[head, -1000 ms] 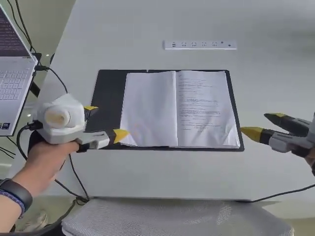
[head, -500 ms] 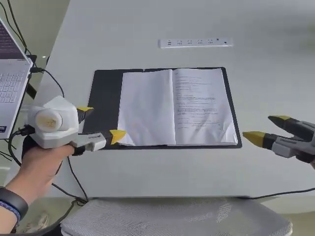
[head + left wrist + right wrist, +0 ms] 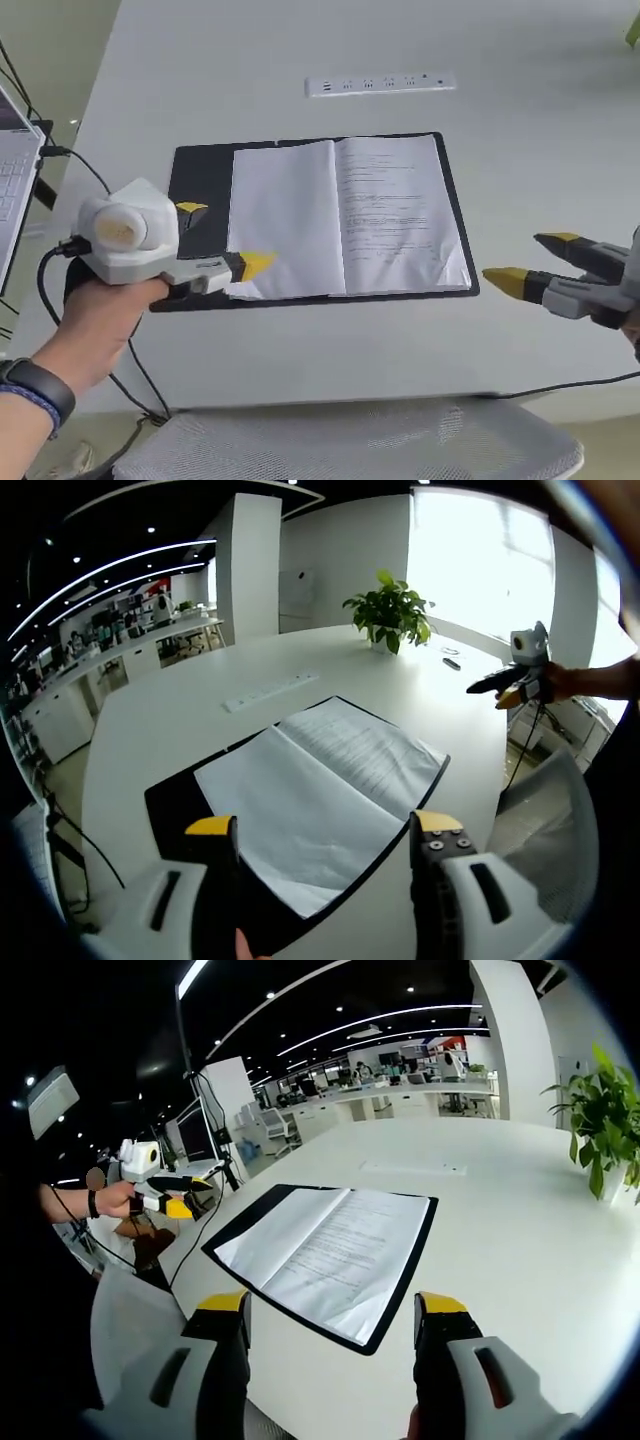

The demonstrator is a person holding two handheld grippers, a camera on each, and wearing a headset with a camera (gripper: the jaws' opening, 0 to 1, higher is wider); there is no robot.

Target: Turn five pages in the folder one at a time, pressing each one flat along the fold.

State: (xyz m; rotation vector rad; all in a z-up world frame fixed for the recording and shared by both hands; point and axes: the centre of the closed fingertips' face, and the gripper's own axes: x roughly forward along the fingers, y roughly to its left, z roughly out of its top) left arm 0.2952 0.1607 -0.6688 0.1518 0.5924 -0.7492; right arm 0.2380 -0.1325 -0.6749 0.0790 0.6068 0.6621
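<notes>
The black folder (image 3: 200,185) lies open and flat on the white table (image 3: 300,345), around the middle, its spine running from near to far. A blank page (image 3: 285,215) lies on the left side and a printed page (image 3: 395,205) on the right, and the two meet at the fold. The left gripper (image 3: 225,236) hovers over the folder's near left corner, its jaws spread apart and holding nothing; one yellow tip is above the near edge of the blank page. The right gripper (image 3: 530,258) hangs just off the folder's near right corner, apart from it, with its jaws also released and empty. A white power strip (image 3: 380,84) lies beyond the folder on the far side. A laptop (image 3: 12,180) sits at the far left edge, and a potted plant (image 3: 392,608) stands further down the table.
</notes>
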